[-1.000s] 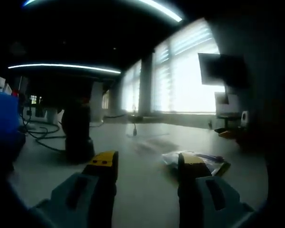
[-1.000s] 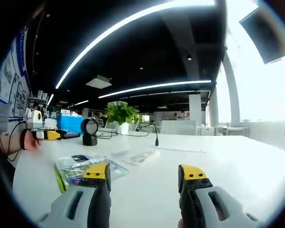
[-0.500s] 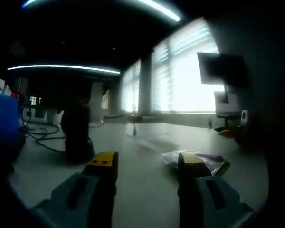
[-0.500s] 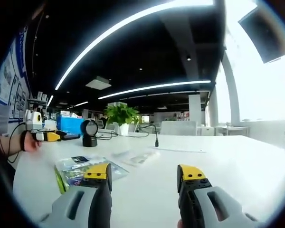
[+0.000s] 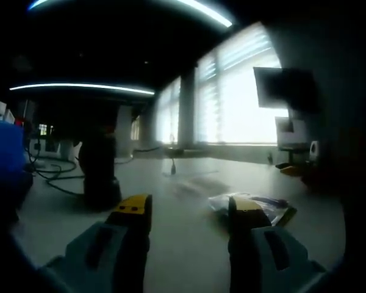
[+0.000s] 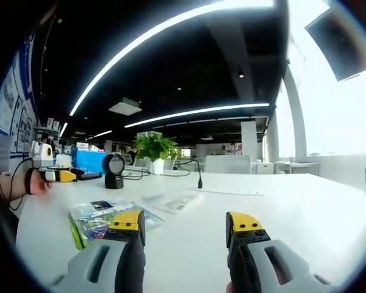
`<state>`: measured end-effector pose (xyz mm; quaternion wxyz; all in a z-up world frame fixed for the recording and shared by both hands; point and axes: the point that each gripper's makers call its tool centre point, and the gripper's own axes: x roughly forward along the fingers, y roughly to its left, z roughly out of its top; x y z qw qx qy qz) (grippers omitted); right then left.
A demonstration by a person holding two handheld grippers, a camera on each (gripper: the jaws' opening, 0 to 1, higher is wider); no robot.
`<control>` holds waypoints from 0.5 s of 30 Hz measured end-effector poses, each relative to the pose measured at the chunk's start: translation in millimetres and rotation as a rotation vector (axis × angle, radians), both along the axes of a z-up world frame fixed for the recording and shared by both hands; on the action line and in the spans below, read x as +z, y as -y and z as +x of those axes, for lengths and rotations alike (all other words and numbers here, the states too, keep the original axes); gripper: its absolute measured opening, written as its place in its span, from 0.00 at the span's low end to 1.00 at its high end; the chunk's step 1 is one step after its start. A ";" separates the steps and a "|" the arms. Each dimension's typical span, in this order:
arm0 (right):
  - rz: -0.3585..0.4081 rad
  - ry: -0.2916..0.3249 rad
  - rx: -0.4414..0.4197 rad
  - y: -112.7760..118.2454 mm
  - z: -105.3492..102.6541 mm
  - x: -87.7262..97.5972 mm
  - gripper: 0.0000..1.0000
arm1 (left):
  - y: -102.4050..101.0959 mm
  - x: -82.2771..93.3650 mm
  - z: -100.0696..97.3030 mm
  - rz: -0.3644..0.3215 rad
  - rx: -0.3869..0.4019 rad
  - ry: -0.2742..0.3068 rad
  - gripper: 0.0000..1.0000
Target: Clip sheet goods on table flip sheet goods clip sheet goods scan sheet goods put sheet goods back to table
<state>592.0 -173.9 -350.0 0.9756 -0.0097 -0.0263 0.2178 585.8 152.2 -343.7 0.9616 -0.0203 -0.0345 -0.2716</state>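
Nothing moved; sheet goods [image 6: 104, 221] flat on table [image 6: 305, 213], print unreadable.

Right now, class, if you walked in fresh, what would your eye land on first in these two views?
Probably the shiny packet of sheet goods lying flat on the white table, just beyond the open right gripper. Next, the black scanner standing farther back near a potted plant. At the left edge, the left gripper is held in a person's hand.

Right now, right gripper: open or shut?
Open. The right gripper has its yellow-tipped jaws standing well apart with bare white table between them, nothing held.
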 end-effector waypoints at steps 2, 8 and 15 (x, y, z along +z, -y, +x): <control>-0.001 0.000 0.000 0.1 0.2 -0.2 0.47 | 0.2 -0.1 0.0 0.001 0.000 0.000 0.43; 0.002 -0.004 -0.003 1.2 1.0 -0.9 0.47 | -0.5 0.0 0.2 -0.001 0.001 0.000 0.43; -0.004 -0.017 -0.021 3.6 2.7 -3.8 0.47 | -1.0 -1.5 1.0 0.006 0.007 -0.004 0.43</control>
